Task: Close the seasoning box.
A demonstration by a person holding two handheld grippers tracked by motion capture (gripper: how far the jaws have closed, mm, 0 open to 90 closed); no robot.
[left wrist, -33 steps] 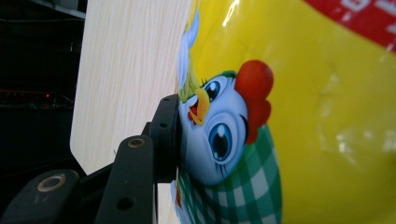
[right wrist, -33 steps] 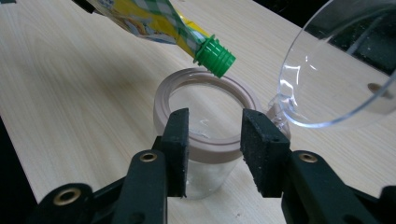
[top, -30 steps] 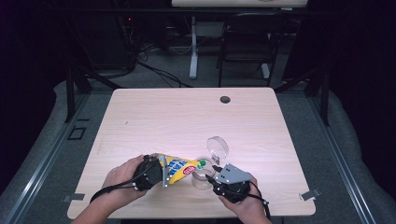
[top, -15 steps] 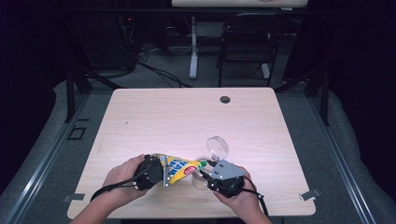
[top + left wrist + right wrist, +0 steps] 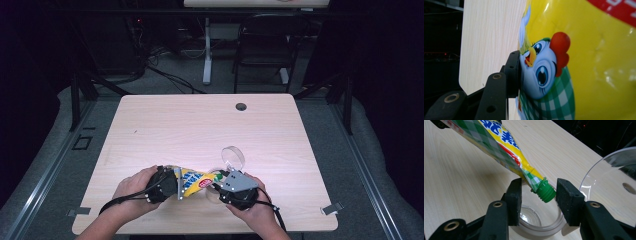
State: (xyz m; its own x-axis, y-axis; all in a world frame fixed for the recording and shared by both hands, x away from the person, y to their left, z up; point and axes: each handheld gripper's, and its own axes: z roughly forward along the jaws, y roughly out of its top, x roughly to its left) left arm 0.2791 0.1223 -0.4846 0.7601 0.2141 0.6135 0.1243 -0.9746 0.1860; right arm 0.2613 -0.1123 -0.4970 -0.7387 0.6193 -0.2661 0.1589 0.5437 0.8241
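The right gripper [image 5: 539, 193] had just been opening its jaws; they stood released on either side of the green cap [image 5: 546, 192], not pressing it, above a clear glass [image 5: 541, 225]. The cap ended a yellow pouch [image 5: 499, 142] slanting away toward ten o'clock. The left gripper [image 5: 162, 184] was clenched on the pouch's far end, one pad [image 5: 514, 72] pressed against the printed chicken. A clear lid [image 5: 233, 158] lay at one o'clock from the right gripper on the wooden table [image 5: 200, 125].
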